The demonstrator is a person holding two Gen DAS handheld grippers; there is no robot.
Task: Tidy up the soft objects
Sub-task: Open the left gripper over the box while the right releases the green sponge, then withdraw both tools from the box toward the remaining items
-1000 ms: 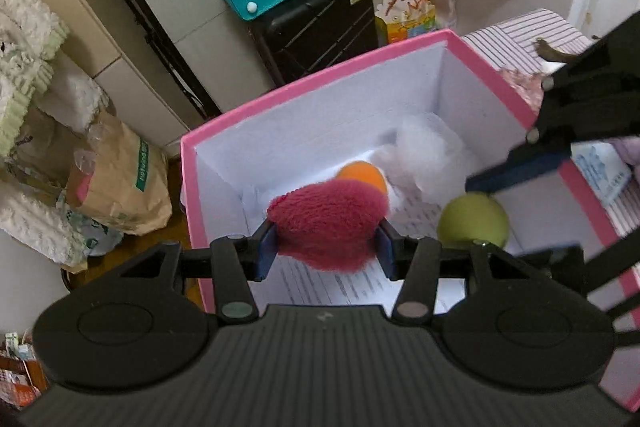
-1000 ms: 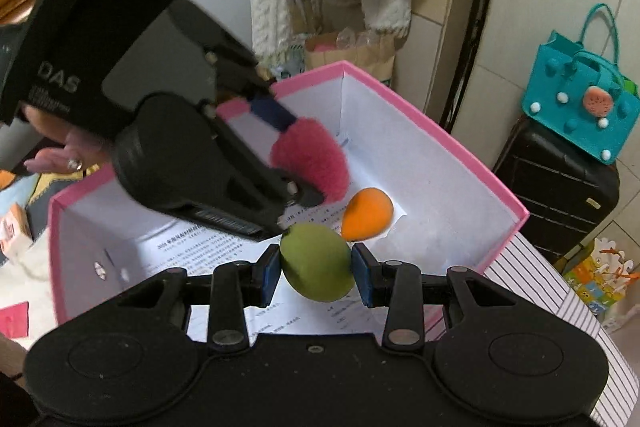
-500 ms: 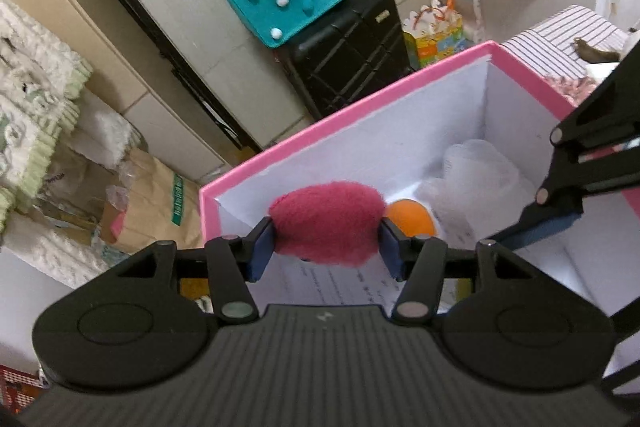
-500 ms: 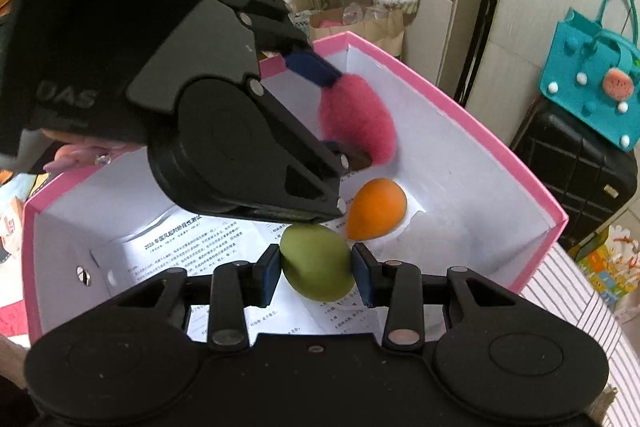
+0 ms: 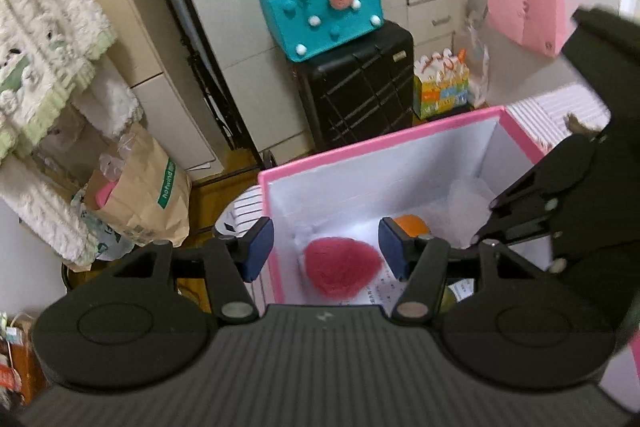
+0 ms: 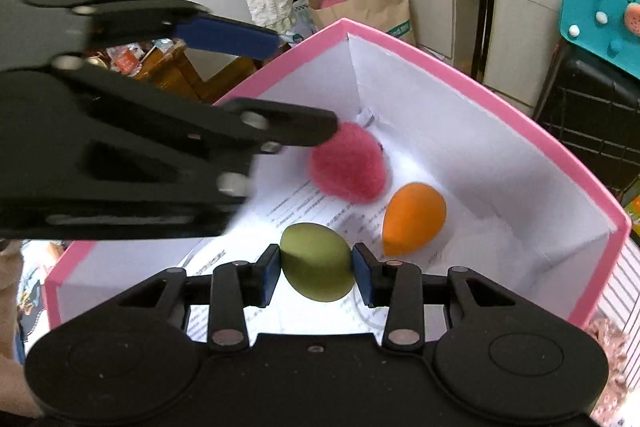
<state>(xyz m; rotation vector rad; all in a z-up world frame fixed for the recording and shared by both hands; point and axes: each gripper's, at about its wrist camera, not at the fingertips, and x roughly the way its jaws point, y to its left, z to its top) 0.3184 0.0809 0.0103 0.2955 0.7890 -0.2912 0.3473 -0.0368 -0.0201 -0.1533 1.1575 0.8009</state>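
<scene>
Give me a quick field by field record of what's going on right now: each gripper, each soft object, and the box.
left gripper: open, above the box's near corner, holding nothing
right gripper: shut on the green sponge, held over the box
pink fuzzy puff: lying loose inside the box, near a corner
orange sponge: lying on the box floor beside the puff
pink box: open top, white inside, printed paper on its floor
left to place: the green sponge
</scene>
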